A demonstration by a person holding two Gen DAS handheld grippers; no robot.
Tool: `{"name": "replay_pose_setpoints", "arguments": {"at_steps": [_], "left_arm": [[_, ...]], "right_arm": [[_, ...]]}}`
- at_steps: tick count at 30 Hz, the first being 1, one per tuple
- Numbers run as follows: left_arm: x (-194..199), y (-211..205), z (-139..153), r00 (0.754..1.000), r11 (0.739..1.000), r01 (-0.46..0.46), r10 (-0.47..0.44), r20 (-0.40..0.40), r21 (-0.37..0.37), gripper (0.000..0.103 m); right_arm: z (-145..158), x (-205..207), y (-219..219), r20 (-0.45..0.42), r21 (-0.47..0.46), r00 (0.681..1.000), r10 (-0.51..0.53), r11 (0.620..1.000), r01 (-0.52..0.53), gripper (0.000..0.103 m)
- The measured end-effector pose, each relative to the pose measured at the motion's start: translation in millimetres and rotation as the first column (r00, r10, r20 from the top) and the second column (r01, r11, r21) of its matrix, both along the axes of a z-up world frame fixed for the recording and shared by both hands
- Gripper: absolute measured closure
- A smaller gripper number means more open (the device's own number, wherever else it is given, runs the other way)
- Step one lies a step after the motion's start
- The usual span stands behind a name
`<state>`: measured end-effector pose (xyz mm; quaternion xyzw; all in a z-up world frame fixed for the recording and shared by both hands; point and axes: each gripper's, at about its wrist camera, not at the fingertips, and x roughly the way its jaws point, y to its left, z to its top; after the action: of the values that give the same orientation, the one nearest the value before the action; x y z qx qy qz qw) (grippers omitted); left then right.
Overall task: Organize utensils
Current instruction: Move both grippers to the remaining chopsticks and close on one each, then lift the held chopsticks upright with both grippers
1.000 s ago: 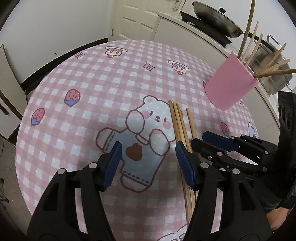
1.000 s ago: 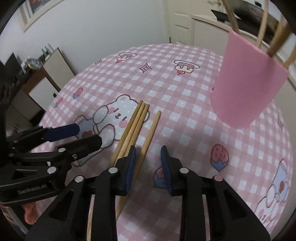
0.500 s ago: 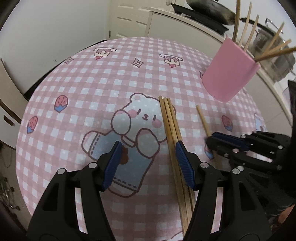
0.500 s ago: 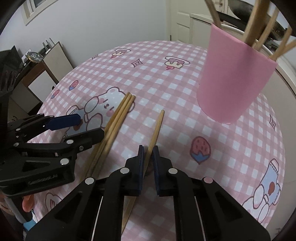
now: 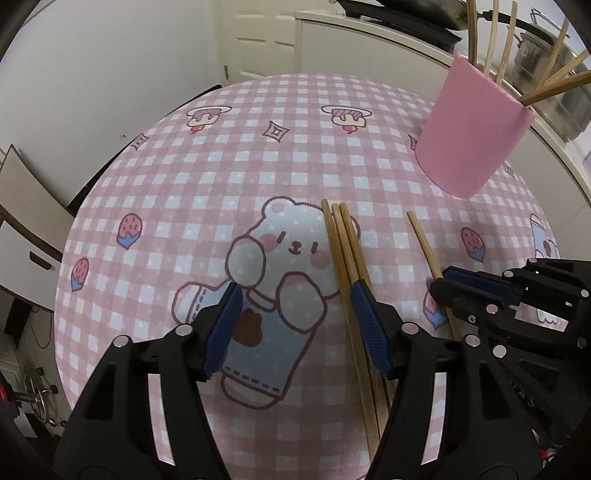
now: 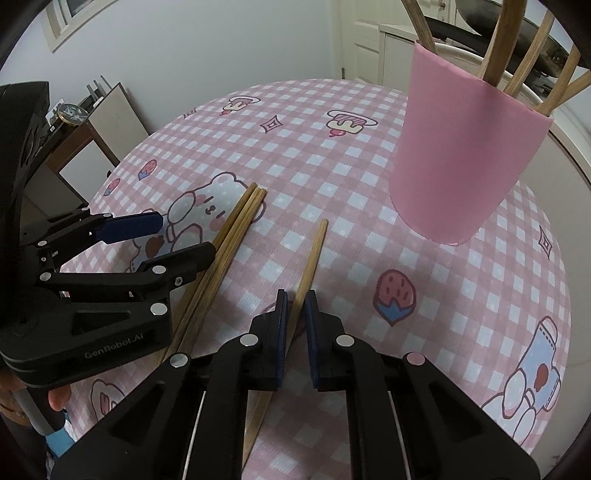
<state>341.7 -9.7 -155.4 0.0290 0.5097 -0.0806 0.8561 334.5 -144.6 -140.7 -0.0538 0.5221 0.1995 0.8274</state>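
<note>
— Right gripper (image 6: 295, 308)?
— Clenched on a single chopstick (image 6: 312, 254); jaws just been closing, blue pads pinching it partway along the shaft, far tip pointing toward the pink cup (image 6: 458, 162).
— Left gripper (image 5: 295, 317)?
— Released, jaws spread wide, nothing pinched. Low over the bear print on the pink checked tablecloth (image 5: 221, 155), right pad just beside the bundle of three chopsticks (image 5: 347, 254).
— And that bundle?
— Lying flat on the cloth, the three pressed side by side, near the single one but apart from it.
— Further out?
— Cup standing at the far right of the table, well beyond both grippers, holding several wooden sticks (image 5: 506, 40) fanned above its rim. Beyond that, a white counter (image 5: 369, 33) with dark cookware, too blurred to name.
</note>
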Motion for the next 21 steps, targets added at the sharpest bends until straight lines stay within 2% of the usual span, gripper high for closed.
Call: {"name": "replay_pose_setpoints", "arguments": {"at_steps": [2,5,12,14,16,21], "left_arm": [[-1,1,1,1.000,1.000,0.000,0.000,0.004,0.014,0.044],[0,-3,2,1.000,0.997,-0.004,0.002,0.022,0.076,0.044],[2,-17,-5,1.000,0.996,0.020,-0.020,-0.001,0.086,0.048],[3,-19,-4,1.000,0.995,0.031,-0.031,0.003,0.091,0.054],[6,-17,-3,0.999,0.997,0.040,-0.039,-0.008,0.059,0.067],[6,-20,-3,0.998,0.997,0.070,-0.070,0.004,0.038,0.091]], "right_arm": [[0,1,0,-0.003,0.000,1.000,0.005,1.000,-0.005,0.095],[-1,4,0,-0.009,0.003,1.000,0.006,1.000,-0.006,0.095],[-1,5,1,-0.010,-0.005,1.000,0.002,1.000,-0.002,0.095],[0,5,2,-0.012,-0.008,1.000,0.004,1.000,-0.004,0.095],[0,6,2,-0.014,-0.009,1.000,0.005,1.000,-0.005,0.095],[-1,10,3,-0.011,-0.003,1.000,-0.002,1.000,0.002,0.095]]}}
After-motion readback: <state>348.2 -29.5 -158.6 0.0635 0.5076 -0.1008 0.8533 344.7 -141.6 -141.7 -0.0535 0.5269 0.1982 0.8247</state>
